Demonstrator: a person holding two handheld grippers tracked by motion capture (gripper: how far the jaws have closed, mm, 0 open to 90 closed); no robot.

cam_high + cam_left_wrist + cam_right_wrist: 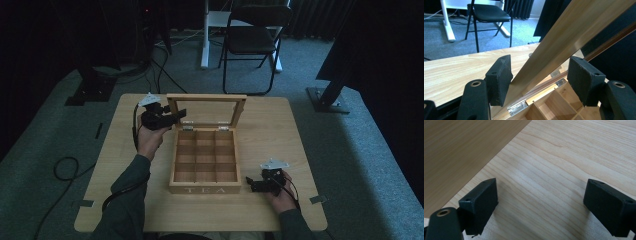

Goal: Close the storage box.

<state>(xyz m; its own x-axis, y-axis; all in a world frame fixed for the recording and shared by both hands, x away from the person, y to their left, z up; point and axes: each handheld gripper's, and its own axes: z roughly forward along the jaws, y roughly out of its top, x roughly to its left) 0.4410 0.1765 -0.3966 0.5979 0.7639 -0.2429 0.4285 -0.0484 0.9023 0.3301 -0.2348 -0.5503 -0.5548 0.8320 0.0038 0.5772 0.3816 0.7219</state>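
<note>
High view shows a wooden tea box [205, 170] at the middle of the pale wooden counter [280, 130], its glass-paned lid [206, 111] standing upright at the far side. White letters on the near front wall read "TEA". The inside is split into a grid of small compartments, all bare wood.

At the lid's left edge, the left tool [176, 116] reaches in from the left. Left gripper view has its jaws spread apart, one on each side of the lid's wooden frame [554, 47]; the left pad [499, 77] sits just beside the frame, the other stands clear of it. Metal hinges [517, 108] show below.

Low over the counter to the right of the box's front corner, the right tool [256, 186] points towards the box with its jaws wide apart and nothing between them.
</note>
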